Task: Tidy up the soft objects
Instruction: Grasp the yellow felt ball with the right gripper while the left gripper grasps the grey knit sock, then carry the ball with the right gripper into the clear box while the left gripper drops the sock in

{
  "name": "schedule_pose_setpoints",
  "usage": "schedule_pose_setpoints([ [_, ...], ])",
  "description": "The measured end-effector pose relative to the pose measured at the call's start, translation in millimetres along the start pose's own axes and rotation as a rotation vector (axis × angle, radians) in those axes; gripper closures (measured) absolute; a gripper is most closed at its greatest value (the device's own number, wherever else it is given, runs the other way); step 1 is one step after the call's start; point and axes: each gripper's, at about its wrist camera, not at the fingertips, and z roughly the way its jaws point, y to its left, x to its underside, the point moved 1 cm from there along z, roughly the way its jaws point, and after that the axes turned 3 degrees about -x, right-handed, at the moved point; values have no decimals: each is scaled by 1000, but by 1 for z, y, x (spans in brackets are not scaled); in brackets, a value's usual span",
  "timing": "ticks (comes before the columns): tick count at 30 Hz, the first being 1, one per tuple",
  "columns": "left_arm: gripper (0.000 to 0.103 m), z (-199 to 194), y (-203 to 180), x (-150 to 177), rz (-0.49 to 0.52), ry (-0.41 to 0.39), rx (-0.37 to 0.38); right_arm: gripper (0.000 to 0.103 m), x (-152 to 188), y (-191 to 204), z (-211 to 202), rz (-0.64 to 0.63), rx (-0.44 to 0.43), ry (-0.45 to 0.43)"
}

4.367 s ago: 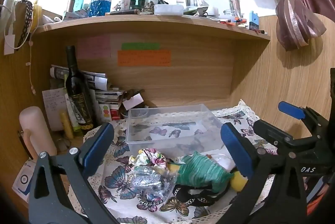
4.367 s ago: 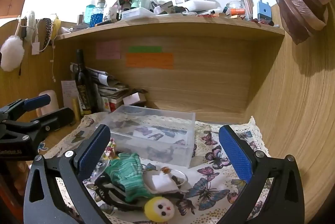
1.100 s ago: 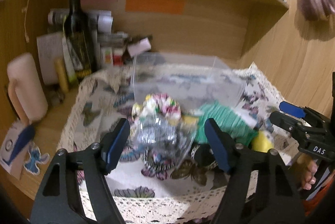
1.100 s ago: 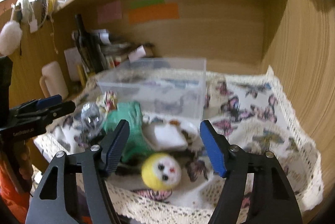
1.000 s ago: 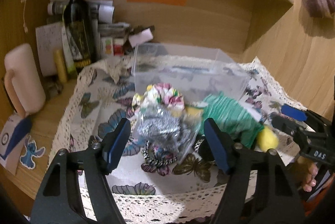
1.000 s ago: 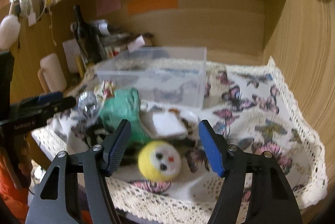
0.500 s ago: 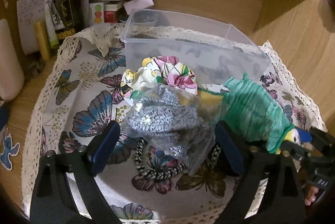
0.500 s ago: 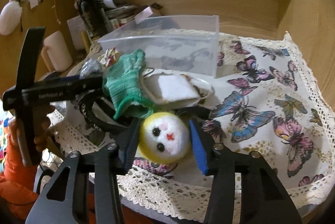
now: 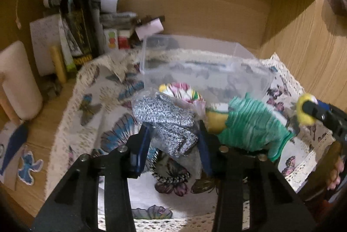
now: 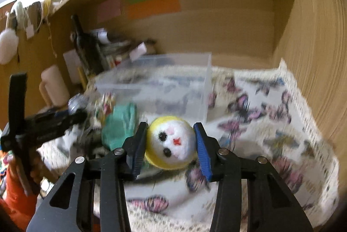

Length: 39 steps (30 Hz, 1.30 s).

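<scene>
both jaws were squeezed shut, the right gripper [image 10: 170, 145] on the yellow ball toy [image 10: 170, 143] and the left gripper [image 9: 173, 145] on the silver bag [image 9: 167, 121], but the clear box [image 9: 206, 67] looked empty, so almost all the tidying was left.

Both wrist views close, low, facing the alcove's back wall; both share the clear bin [image 9: 201, 71] [image 10: 164, 82].

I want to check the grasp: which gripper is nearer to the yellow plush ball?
Right. The right gripper is shut on the yellow plush ball; the left gripper is apart, clamping the silver bag.
</scene>
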Motion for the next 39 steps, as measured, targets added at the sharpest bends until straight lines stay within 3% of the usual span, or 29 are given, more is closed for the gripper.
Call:
schedule_pose_setpoints([
  [10,62,-29,4,-46,19,-128,5,64,-57,-4,-5,-57,-4,-120],
  [19,62,-16,2,-90,26,-163,5,63,-100,5,16,-128,-20,-173],
  [24,62,5,-1,-111,40,-136,25,63,-108,4,48,-122,-48,-115],
  [33,62,71,-9,-113,82,40,60,63,-89,3,120,-124,-14,74],
  [39,62,103,-19,-109,110,122,84,63,-81,-6,146,-113,11,164],
])
